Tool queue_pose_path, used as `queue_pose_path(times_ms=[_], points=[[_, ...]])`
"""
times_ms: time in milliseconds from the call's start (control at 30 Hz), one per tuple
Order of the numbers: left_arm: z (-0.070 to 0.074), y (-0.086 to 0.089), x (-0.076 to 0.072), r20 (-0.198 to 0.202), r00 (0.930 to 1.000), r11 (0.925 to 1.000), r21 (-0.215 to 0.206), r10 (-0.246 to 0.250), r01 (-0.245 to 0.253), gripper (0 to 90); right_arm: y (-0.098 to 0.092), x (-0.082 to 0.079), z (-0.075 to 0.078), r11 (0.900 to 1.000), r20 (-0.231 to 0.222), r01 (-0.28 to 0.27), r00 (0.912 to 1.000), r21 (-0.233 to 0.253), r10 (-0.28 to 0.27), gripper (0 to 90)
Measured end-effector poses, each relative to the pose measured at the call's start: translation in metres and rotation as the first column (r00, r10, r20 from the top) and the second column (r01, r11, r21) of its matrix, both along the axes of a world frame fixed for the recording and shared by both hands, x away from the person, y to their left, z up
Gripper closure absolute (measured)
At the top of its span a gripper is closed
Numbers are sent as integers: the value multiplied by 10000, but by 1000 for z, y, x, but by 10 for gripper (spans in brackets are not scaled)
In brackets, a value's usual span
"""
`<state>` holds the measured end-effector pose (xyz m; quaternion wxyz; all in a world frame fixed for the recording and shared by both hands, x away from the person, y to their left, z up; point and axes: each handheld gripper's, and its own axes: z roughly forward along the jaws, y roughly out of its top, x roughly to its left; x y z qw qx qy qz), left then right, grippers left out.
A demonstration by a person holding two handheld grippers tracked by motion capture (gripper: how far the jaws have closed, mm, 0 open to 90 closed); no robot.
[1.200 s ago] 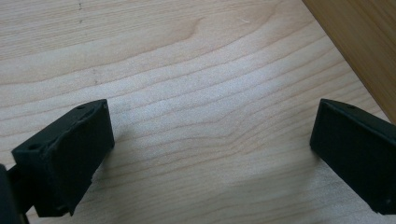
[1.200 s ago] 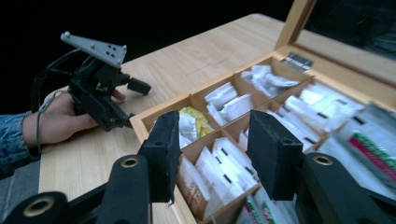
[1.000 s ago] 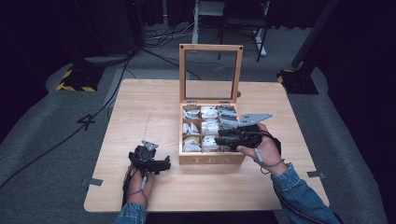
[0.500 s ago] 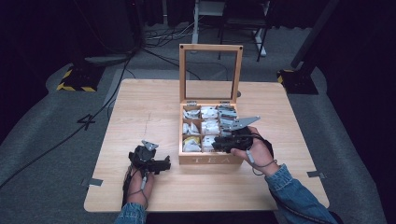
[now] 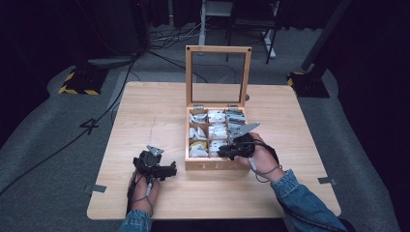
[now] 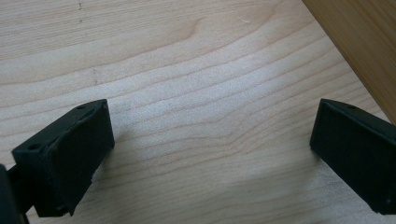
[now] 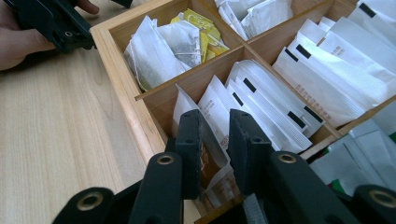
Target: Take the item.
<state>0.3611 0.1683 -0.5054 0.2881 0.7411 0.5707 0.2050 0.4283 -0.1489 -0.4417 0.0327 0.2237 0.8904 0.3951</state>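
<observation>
A wooden tea box (image 5: 215, 165) stands mid-table with its glass lid (image 5: 218, 77) raised. Its compartments hold white tea packets, and yellow-tagged bags (image 7: 196, 28) lie in the front left one. My right gripper (image 5: 221, 151) reaches into the front middle compartment. In the right gripper view its jaws (image 7: 215, 117) are shut on a white and orange tea packet (image 7: 212, 149). Left of the box my left gripper (image 5: 170, 170) rests on the wooden table (image 5: 145, 116). It is open, with bare wood between its jaws (image 6: 210, 154).
The box's front wall (image 6: 359, 51) lies just right of the left gripper. More white packets (image 7: 327, 70) fill the neighbouring compartments. Black stands and cables sit on the grey floor (image 5: 58, 125) beyond the table's far edge.
The right gripper has moved left and down into the box's front middle compartment. The left gripper has stayed still.
</observation>
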Motion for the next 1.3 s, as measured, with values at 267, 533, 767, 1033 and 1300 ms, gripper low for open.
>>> queue_pose_path(times_ms=[267, 533, 767, 1033, 1300], points=[[0, 0, 0, -8, 10000, 10000, 14, -5, 5, 0, 4, 1, -6, 10000, -26, 11, 10000, 9, -11, 798], [0, 0, 0, -5, 10000, 10000, 3, 4, -4, 0, 3, -3, -7, 9997, 338, -225, 9992, -47, 227, 900], [0, 0, 0, 2, 10000, 10000, 6, 3, -3, 0, -3, -5, 2, 9977, 390, -226, 9990, 643, 201, 900], [0, 0, 0, 0, 10000, 10000, -4, 1, -1, 0, -13, -9, 21, 9865, 770, -99, 9970, 1632, -27, 900], [0, 0, 0, -1, 10000, 10000, 9, 8, -8, 0, -28, -9, 33, 9692, 697, 223, 9967, 2453, -405, 900]])
